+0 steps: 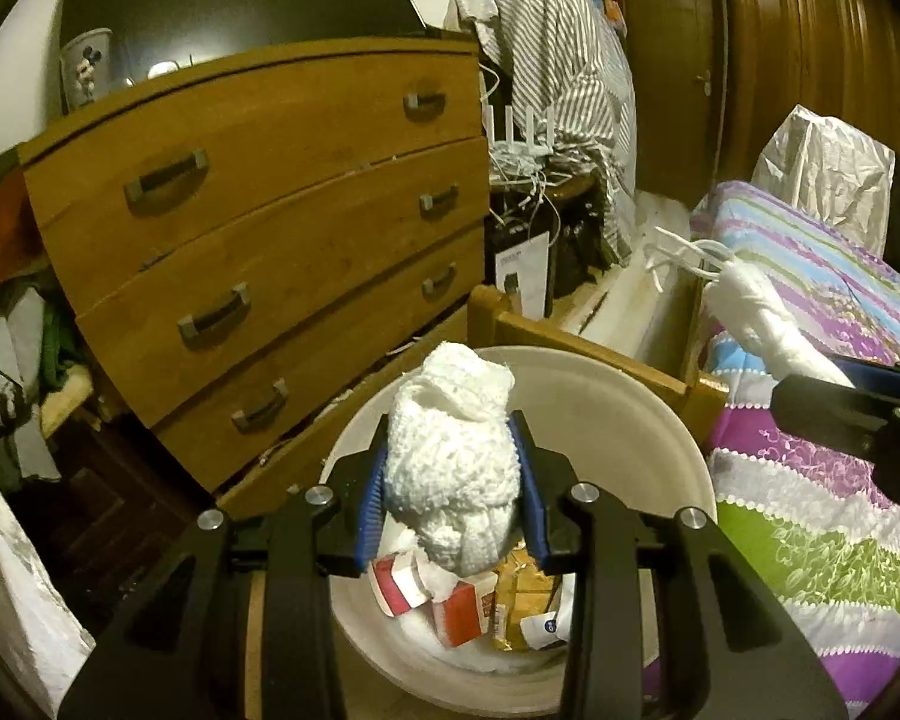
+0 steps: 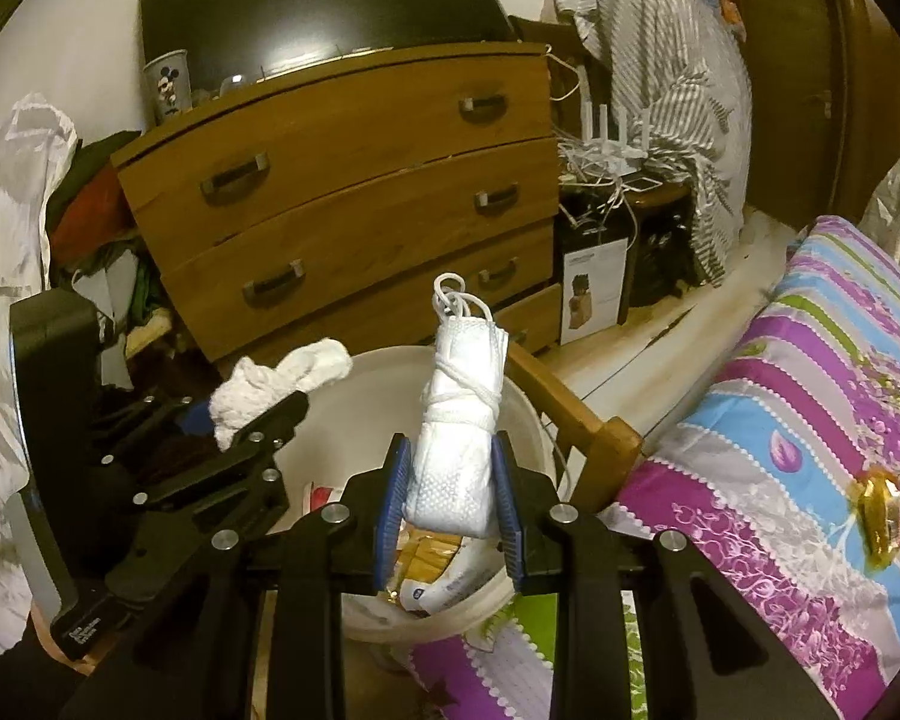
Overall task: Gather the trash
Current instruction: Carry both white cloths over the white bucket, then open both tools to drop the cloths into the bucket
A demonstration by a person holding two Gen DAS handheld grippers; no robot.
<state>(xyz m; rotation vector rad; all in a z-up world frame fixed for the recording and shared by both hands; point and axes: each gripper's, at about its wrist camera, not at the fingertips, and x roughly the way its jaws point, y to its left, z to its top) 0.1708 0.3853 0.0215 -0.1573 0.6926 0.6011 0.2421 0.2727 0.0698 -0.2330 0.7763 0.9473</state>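
Two tools, two loads, both poised over the white bin (image 1: pixel 648 414)! The left tool (image 1: pixel 453 474) has its blue pads pinched on a crumpled white tissue wad (image 1: pixel 453 456), which bulges up and out between them. The right tool (image 2: pixel 450 483) is clamped on a folded white face mask (image 2: pixel 459 438), bound round with its own ear loops, standing upright out of the grip.

Handling, as I judge it: both are featherweight and soft. The tissue wad squashes under any pressure, so a hold across its fat middle, as now, looks secure; its loose top flap may snag or cling to a pad on release. The face mask is a firmer bundle, slightly springy, and the cord wrap keeps it together. A grip low on the body suits it; the dangling loops at the top could catch on a finger or the rim.

Now the views. The left wrist camera looks straight down into the bin and shows what already lies there: a red-and-white carton (image 1: pixel 399 585), yellowish wrappers (image 1: pixel 519 600) and other scraps. It catches the right tool only as a dark edge at the right, over the striped bedspread (image 1: pixel 810 510). The right wrist camera shows the left tool side-on, tissue wad sticking out past its tip above the bin's near rim, plus a gold wrapper (image 2: pixel 879 510) lying on the bedspread that the left view misses entirely.
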